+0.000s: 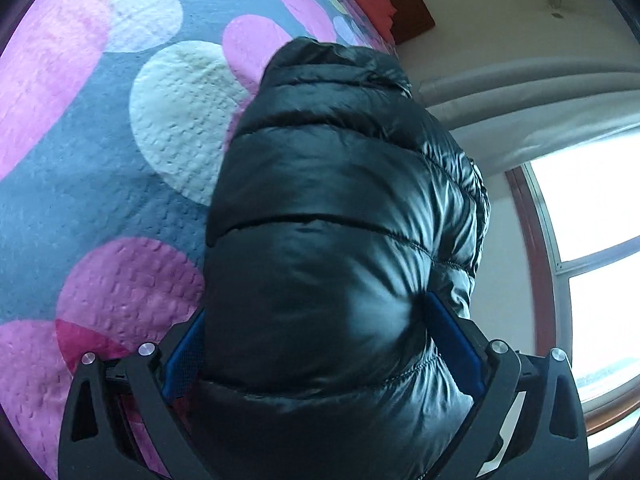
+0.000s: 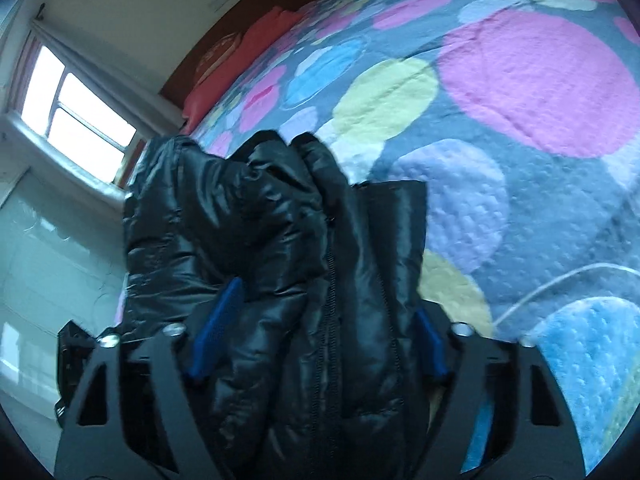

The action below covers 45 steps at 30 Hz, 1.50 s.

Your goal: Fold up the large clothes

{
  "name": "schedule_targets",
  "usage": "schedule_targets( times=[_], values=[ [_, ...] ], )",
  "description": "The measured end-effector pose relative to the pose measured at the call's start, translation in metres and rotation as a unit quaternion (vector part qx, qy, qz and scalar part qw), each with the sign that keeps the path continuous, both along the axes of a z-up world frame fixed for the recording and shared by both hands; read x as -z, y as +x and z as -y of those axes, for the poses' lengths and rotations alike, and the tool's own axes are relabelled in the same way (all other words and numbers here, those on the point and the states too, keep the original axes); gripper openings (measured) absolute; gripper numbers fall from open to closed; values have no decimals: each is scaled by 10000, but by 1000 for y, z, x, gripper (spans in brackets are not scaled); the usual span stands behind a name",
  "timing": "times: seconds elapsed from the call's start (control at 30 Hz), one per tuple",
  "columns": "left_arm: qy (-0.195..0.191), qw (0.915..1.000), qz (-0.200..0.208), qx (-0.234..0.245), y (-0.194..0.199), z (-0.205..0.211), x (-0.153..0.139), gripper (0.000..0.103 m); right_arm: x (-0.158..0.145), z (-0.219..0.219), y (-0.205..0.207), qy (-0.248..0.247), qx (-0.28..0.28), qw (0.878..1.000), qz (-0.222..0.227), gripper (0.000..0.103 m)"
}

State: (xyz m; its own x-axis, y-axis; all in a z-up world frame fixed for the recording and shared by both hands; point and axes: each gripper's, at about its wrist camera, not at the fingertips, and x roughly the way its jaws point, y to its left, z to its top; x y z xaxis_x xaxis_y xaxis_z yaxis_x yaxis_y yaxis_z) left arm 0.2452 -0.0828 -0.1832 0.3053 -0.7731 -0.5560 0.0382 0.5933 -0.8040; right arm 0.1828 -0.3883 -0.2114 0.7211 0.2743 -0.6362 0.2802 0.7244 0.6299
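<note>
One black puffer jacket (image 1: 336, 216) fills the middle of both views, bunched and lifted above the bedspread (image 1: 100, 168), which spreads from 9 to 12 o'clock in the left wrist view. Two grippers hold it. The left gripper (image 1: 316, 320) has its blue pads (image 1: 452, 336) spread fairly wide, clamped on a thick quilted fold. The right gripper (image 2: 324, 320) likewise pinches the jacket (image 2: 256, 216) by its zipper, pads (image 2: 220, 320) pressed into the fabric. One window (image 2: 76, 112) sits at 9 o'clock, one red pillow (image 2: 256, 44) at 11, and a white cable (image 2: 552, 284) at 3.
</note>
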Motion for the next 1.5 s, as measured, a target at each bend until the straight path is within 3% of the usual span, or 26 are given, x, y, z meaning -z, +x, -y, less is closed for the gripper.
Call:
schedule_targets(
  times=[0.17,0.37,0.8,1.0,1.27,1.5],
  values=[
    [67,9998,146,135,-9,6,-9,98,0,-2,-4,317,-39,9992,244,50],
    [158,9995,252,144,-7,6,-19,98,-2,-10,-2,620,-87,9968,501,43],
    [479,9970,515,-325,30,-64,-44,97,-6,-80,70,1105,-616,9901,606,42],
    [647,9949,567,-520,54,-92,-40,97,5,-117,100,1361,-785,9860,565,42],
    [522,9961,464,-534,63,-103,-15,98,12,-127,107,1188,-831,9880,526,45],
    [175,9979,375,-506,51,-149,-9,98,12,-123,109,1118,-860,9889,478,53]
  ],
)
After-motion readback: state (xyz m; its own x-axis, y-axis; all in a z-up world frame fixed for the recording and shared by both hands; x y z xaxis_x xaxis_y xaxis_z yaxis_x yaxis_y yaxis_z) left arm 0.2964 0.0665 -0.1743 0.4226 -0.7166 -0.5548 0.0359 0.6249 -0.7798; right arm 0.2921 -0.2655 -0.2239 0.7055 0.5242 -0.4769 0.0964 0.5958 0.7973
